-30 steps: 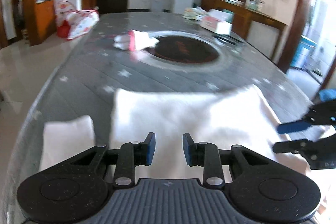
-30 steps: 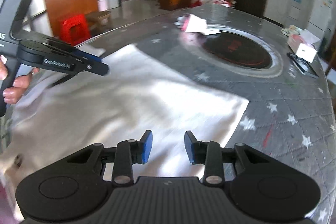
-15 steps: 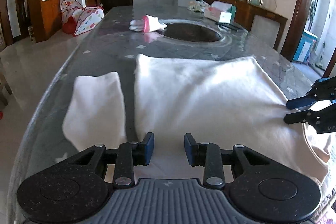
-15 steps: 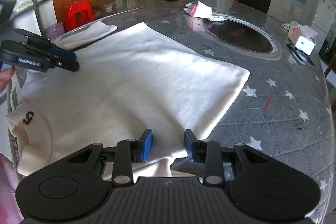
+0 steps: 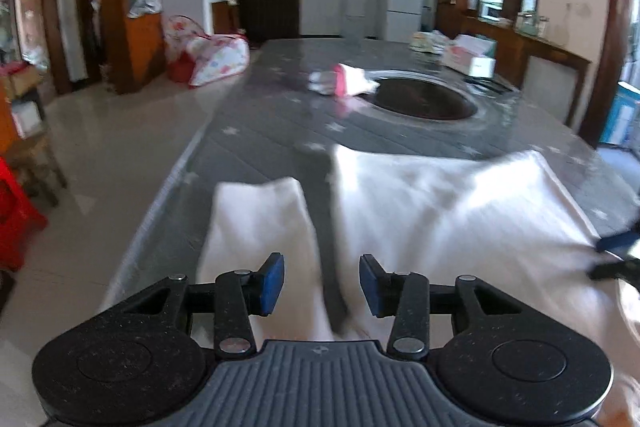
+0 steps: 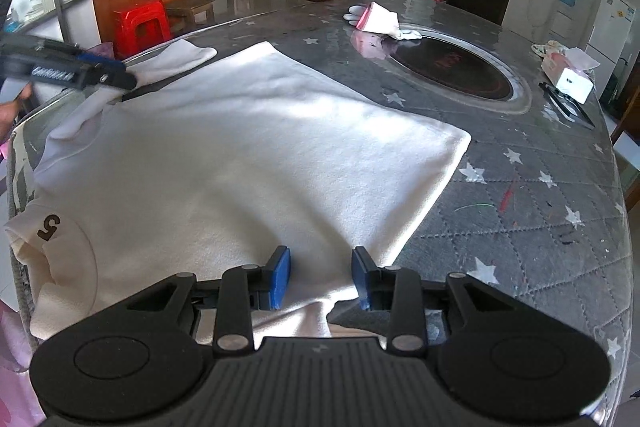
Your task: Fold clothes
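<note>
A cream-white sweatshirt (image 6: pixel 248 155) lies spread flat on the grey star-patterned table (image 6: pixel 520 219), its collar with a dark "5" mark (image 6: pixel 50 227) hanging near the front edge. One sleeve (image 5: pixel 260 227) stretches away at the left side; the body (image 5: pixel 440 211) lies to its right. My left gripper (image 5: pixel 322 285) is open, low over the gap between sleeve and body. My right gripper (image 6: pixel 321 277) is open over the shirt's right side seam near the sleeve. In the right wrist view the left gripper (image 6: pixel 116 77) sits at the far left sleeve. The right gripper's fingers (image 5: pixel 616 253) show blurred at the left wrist view's right edge.
A dark round inset (image 6: pixel 452 67) sits in the table's middle. White gloves with a pink item (image 6: pixel 380 21) lie beside it. A tissue box (image 6: pixel 568 75) and a black flat object (image 6: pixel 566 103) rest at the far right. A red stool (image 6: pixel 140 27) stands off the table's left.
Both grippers' jaws have stayed open. The left gripper has shifted left, toward the sleeve and away from the body. The right gripper has held over the right seam, edging slightly closer.
</note>
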The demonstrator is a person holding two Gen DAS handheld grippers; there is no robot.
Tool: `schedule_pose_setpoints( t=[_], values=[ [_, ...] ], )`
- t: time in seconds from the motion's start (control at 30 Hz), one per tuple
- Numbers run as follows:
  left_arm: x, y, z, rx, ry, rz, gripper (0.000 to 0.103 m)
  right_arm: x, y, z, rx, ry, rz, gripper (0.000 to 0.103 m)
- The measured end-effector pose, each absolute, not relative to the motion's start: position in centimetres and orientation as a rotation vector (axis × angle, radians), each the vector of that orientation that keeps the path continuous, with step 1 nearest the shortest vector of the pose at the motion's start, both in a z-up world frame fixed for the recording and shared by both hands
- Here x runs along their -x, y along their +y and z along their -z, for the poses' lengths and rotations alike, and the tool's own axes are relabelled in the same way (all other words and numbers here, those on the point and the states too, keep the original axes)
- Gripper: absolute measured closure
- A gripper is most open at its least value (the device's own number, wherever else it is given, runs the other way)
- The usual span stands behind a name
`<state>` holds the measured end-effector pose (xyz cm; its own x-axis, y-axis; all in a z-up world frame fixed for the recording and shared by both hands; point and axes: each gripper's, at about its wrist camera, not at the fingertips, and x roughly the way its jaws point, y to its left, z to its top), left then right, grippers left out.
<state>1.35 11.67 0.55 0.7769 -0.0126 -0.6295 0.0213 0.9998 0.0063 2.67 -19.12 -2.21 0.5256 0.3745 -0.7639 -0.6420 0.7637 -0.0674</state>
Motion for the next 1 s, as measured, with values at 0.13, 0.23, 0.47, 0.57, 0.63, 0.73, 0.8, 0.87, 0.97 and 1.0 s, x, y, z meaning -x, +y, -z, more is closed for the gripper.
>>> schedule_pose_setpoints(
  t=[0.13,0.23,0.47,0.57,0.63,0.73,0.8,0.87,0.97,1.0],
  values=[
    [-4.2,12.2,-0.2,-0.006,0.708,-0.012,0.059,-2.7,-19.1,2.2,0.364,0.812,-0.622,0.069],
    [-6.4,12.2,0.4,-0.029,0.728,-0.037,0.060,-2.8,-19.1,2.2,0.359,0.813,-0.621,0.069],
    [-9.5,11.6,2.1,-0.049,0.775,-0.050,0.060,-2.8,-19.2,2.3,0.353,0.813,-0.621,0.069],
    [-10.0,11.7,2.2,-0.036,0.768,-0.059,0.060,-2.8,-19.2,2.3,0.351,0.815,-0.621,0.069],
    [-10.2,12.0,2.2,-0.024,0.765,-0.070,0.070,-2.8,-19.1,2.2,0.354,0.815,-0.620,0.069],
    [-10.1,13.0,2.1,-0.007,0.762,-0.101,0.093,-2.7,-19.2,2.2,0.351,0.815,-0.618,0.069],
    [-9.7,13.9,1.9,0.022,0.762,-0.115,0.096,-2.7,-19.1,2.2,0.353,0.815,-0.616,0.069],
    [-9.0,15.0,1.7,0.048,0.752,-0.133,0.097,-2.7,-19.1,2.2,0.353,0.815,-0.615,0.068],
    [-7.6,16.7,1.0,0.098,0.730,-0.151,0.097,-2.7,-19.0,2.2,0.355,0.816,-0.613,0.068],
    [-7.1,17.2,0.7,0.108,0.718,-0.157,0.097,-2.6,-19.0,2.2,0.355,0.816,-0.612,0.068]
  ],
)
